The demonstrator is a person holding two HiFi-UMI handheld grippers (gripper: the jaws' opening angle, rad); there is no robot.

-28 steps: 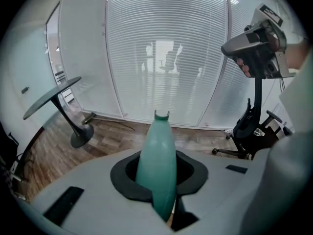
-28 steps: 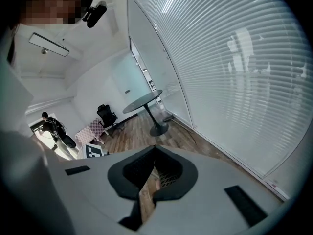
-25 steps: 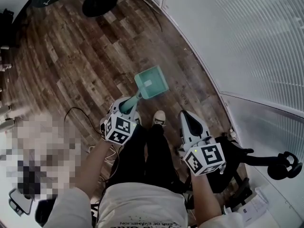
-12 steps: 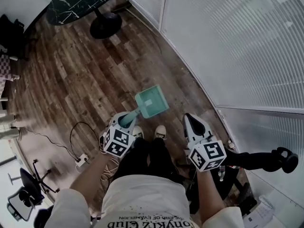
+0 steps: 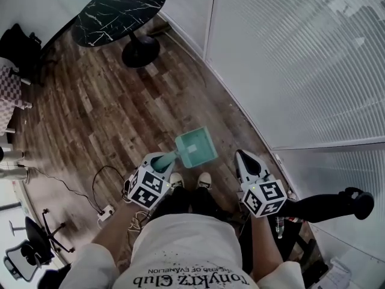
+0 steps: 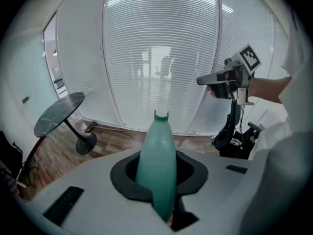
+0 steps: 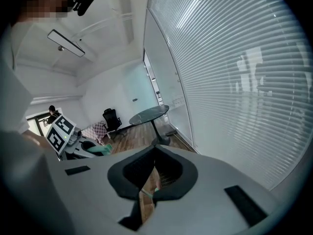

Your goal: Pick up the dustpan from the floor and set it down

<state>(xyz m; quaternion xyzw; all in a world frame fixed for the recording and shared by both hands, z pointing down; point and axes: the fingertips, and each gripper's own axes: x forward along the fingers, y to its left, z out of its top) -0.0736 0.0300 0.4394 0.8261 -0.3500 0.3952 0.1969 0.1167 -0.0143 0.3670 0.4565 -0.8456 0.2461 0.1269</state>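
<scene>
At the far left of the head view we see an office chair [image 5: 27,245] and a cable [image 5: 96,179] looping over the wooden floor [image 5: 102,113]. Further up stands a round black table [image 5: 120,11] on a pedestal.

Next comes the left claw [image 5: 161,161], angled downward in front of the person. Its own view shows its jaws clamped on the teal handle [image 6: 157,165], which runs out between them and away from the camera. The dustpan [image 5: 196,147] is therefore off the floor, held in the air by its handle. Its square pan end sticks out beyond the claw, above the boards just ahead of the person's shoes [image 5: 175,179].

To the right of the shoes is the right claw [image 5: 245,161], well apart from the dustpan. In its own view the jaws are drawn together at the tips and grip nothing. From the left gripper view we see it [image 6: 203,81] held up and roughly level.

Along the right side runs a glass wall with closed blinds [image 5: 301,59].
</scene>
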